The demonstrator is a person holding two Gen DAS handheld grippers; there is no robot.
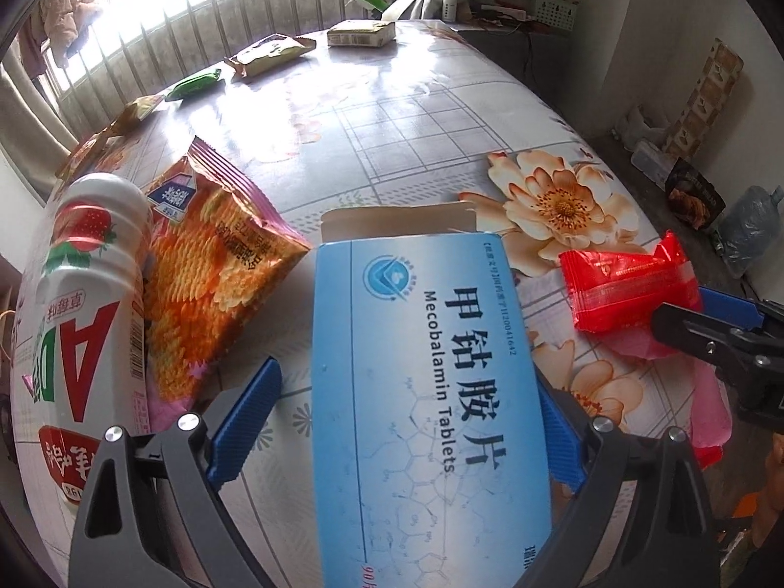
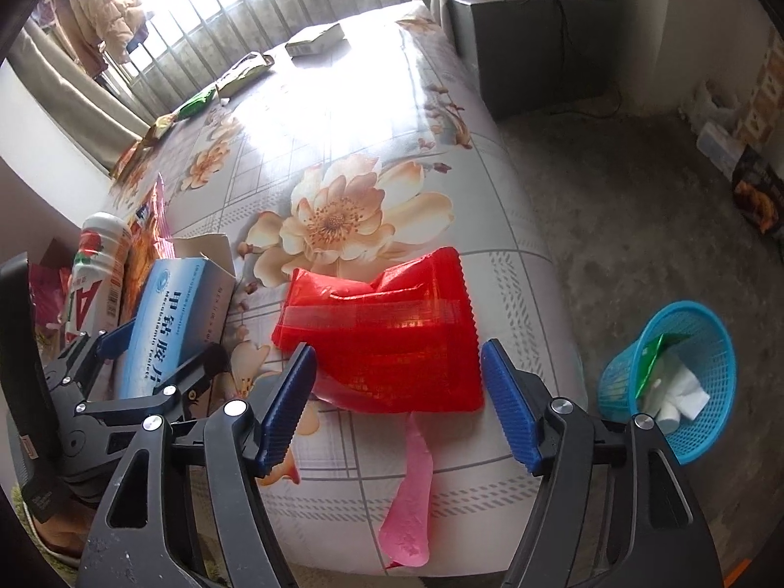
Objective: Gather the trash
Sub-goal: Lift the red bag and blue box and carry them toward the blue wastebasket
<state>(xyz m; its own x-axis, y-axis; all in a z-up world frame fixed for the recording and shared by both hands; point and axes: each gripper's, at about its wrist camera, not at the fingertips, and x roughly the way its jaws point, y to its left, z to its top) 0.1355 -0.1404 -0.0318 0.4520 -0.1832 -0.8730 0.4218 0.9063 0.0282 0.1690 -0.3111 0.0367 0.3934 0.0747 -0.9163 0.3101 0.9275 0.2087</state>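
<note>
A light-blue tablet box [image 1: 426,367] lies on the flowered tablecloth [image 1: 392,137] with its end flap open. My left gripper [image 1: 406,382] straddles it, open: the left pad [image 1: 245,421] stands clear of the box and the right pad sits at its edge. To the right lies a red foil packet [image 2: 387,343]. My right gripper [image 2: 398,350] hangs open over the packet's near half, with a pad on either side and neither pressing. A pink plastic scrap [image 2: 409,504] trails from under the packet to the table's near edge.
An orange snack bag [image 1: 215,284] and a white strawberry drink bottle [image 1: 88,294] lie left of the box. A green packet [image 1: 193,85], a beige packet [image 1: 269,54] and a small carton [image 1: 360,32] sit far back. A blue mesh bin [image 2: 696,308] holding trash stands on the floor, right.
</note>
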